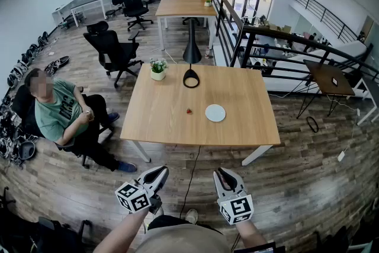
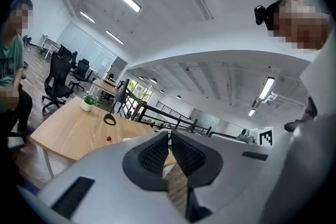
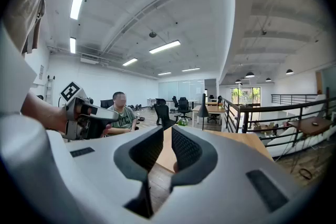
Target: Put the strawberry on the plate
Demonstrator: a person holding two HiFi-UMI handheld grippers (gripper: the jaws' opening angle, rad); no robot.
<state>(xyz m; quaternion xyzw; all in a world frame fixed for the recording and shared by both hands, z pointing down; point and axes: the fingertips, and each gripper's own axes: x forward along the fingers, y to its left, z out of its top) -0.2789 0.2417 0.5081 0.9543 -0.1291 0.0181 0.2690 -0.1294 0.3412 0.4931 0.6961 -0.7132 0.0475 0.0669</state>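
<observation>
A small red strawberry [image 1: 188, 110] lies near the middle of the wooden table [image 1: 172, 121], and a round white plate [image 1: 215, 113] rests just to its right. Both grippers hang well short of the table's near edge, over the floor. My left gripper [image 1: 160, 173] is shut with nothing between its pads. My right gripper [image 1: 222, 174] stands slightly open and empty. From the left gripper view [image 2: 169, 136] the strawberry [image 2: 108, 138] shows far off on the table, with a sliver of the plate [image 2: 127, 139] beside it. The right gripper view [image 3: 165, 134] shows a narrow gap between the pads.
A black desk lamp [image 1: 191, 62] and a small potted plant [image 1: 157, 70] stand at the table's far side. A person in a green shirt [image 1: 59, 112] sits left of the table. Office chairs [image 1: 112, 50] stand behind, and a black railing [image 1: 284, 50] runs along the right.
</observation>
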